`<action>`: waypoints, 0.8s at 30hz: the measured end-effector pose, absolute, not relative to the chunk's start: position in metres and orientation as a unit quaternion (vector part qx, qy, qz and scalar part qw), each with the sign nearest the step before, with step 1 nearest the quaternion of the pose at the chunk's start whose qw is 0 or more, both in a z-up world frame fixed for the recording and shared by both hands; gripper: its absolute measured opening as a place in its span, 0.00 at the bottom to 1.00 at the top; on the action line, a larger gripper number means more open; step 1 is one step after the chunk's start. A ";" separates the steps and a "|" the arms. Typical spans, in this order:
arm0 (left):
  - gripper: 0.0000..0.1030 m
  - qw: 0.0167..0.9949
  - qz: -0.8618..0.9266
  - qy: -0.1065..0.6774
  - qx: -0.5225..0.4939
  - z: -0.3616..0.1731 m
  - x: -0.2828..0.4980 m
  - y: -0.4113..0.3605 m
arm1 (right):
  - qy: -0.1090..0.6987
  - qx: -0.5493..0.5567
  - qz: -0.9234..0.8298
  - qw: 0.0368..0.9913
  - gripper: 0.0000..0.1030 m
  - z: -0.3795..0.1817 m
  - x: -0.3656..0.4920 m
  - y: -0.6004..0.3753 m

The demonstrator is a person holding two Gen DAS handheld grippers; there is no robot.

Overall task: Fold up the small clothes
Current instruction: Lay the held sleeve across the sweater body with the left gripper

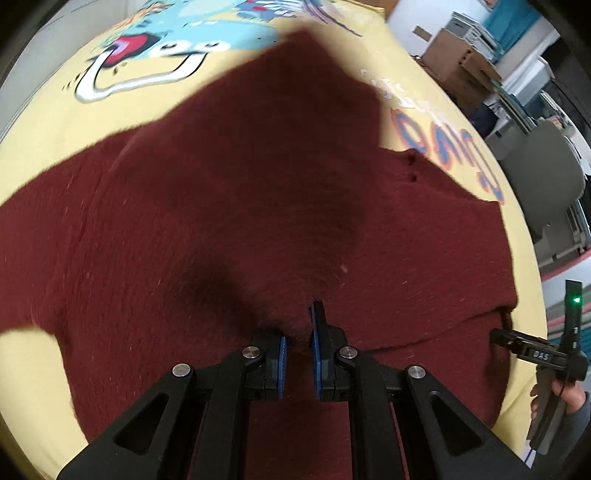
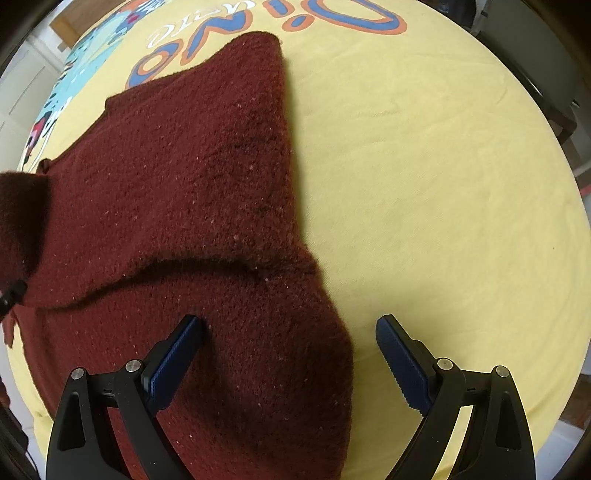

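A dark red knitted sweater [image 1: 221, 203] lies spread on a yellow printed sheet [image 1: 48, 140]. My left gripper [image 1: 300, 325] is shut on a bunched part of the sweater, and the cloth rises in a blurred flap in front of it. In the right wrist view the sweater [image 2: 184, 184] shows a folded layer with a sleeve running to the far side. My right gripper [image 2: 288, 325] stands open over the sweater's near right edge: its left finger is above the knit, its right finger above the bare sheet [image 2: 443, 184]. A hand holds the right gripper [image 1: 517, 343] at the sweater's right edge.
The sheet carries a blue cartoon dinosaur [image 1: 173, 40] and orange-blue lettering [image 2: 280, 33]. Beyond the table's right side stand cardboard boxes [image 1: 454, 59] and a grey chair [image 1: 535, 170]. Dark chair parts [image 2: 546, 92] show at the right rim.
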State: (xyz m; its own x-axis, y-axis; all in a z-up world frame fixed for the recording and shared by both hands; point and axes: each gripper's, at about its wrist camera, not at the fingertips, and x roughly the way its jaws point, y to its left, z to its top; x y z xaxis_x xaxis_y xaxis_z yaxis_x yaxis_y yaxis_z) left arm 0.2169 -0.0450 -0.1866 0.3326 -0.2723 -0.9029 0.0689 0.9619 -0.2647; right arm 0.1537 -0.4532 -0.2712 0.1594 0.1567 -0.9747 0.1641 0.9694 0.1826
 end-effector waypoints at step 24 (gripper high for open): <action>0.94 0.812 -0.007 0.577 -0.093 -0.158 0.240 0.034 | 0.639 0.090 0.011 0.764 0.93 -0.266 0.168 -0.407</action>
